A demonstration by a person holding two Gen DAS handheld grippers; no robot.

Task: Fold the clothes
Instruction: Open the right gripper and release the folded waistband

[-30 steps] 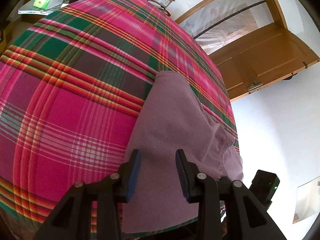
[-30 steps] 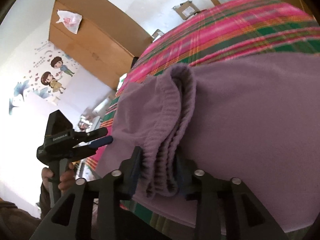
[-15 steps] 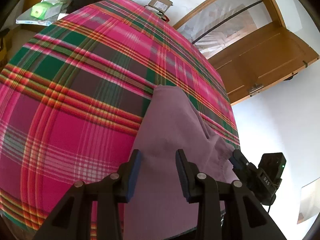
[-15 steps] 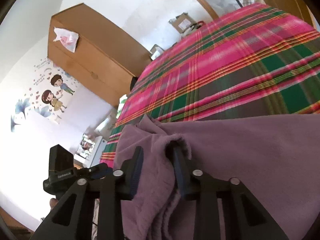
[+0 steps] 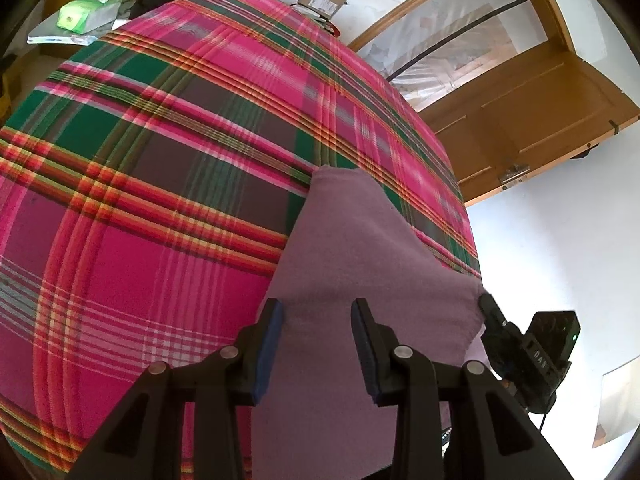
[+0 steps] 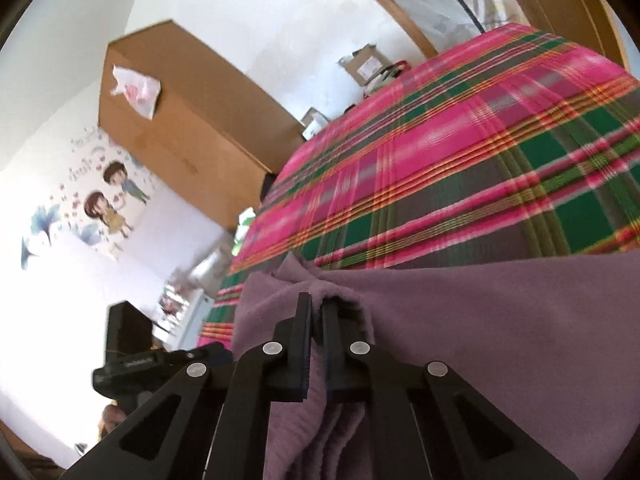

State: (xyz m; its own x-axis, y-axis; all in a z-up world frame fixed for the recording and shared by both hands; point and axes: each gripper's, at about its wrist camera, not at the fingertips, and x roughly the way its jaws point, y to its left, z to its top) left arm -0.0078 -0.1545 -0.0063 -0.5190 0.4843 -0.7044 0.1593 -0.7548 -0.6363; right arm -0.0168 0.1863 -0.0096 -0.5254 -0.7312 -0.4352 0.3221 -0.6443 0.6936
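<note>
The mauve garment [image 5: 360,264] lay soft and limp at lower centre on the plaid bedspread [image 5: 160,200]. The right claw [image 6: 316,340] had just closed, clamped on its bunched thick hem, the sensible hold; the left claw [image 5: 316,344] stood apart above flat cloth.

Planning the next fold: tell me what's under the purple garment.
The purple garment lies on a pink and green plaid bedspread, which shows on the far and left sides. Whatever is beneath the cloth itself is covered and cannot be seen.
</note>
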